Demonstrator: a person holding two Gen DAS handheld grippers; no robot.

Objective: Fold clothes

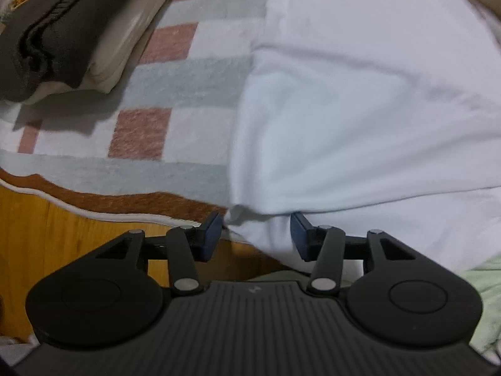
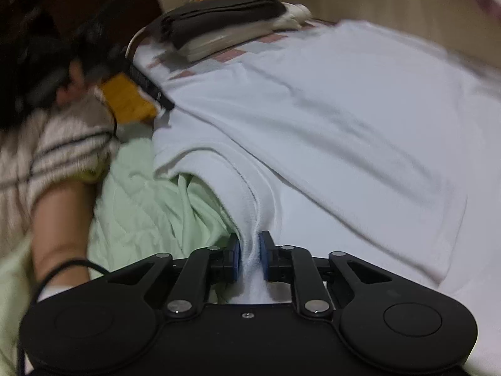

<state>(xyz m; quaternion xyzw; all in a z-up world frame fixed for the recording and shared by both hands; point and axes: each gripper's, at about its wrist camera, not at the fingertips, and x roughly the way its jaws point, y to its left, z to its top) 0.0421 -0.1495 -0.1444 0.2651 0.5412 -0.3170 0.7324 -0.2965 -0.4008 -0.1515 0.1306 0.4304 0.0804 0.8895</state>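
white cotton, one big garment (image 1: 360, 94) spread flat across the checked blanket (image 1: 188, 72) on the bed, near edge hanging toward the person. that layout makes sense: body flat so a fold line can be set, hem side kept close so both claws can reach it.

right gripper (image 2: 249, 257): pads pinched in on a bunched ridge of the garment's hemmed edge, fabric squeezed between the blue pads (image 2: 233, 257) and running up out of them. reads as a real grip, narrow because the cloth is gathered thick there. holding the hem rather than the body gives control of the whole edge when it gets carried over.

left gripper (image 1: 255, 235): jaws standing apart, a corner of the same garment sitting in the gap. pads don't look pressed on it, so i'd call it open with cloth between, not holding. probably lined up on the matching corner so both ends lift together.

folded dark and cream pile (image 1: 62, 31) sits at the far corner of the blanket, well apart from the garment, likely the done stack kept out of the working area.

green quilted cover (image 2: 141, 206) lies under the near edge, by the person's forearm (image 2: 59, 219).

judgement: early in this fold, left still needs to close.
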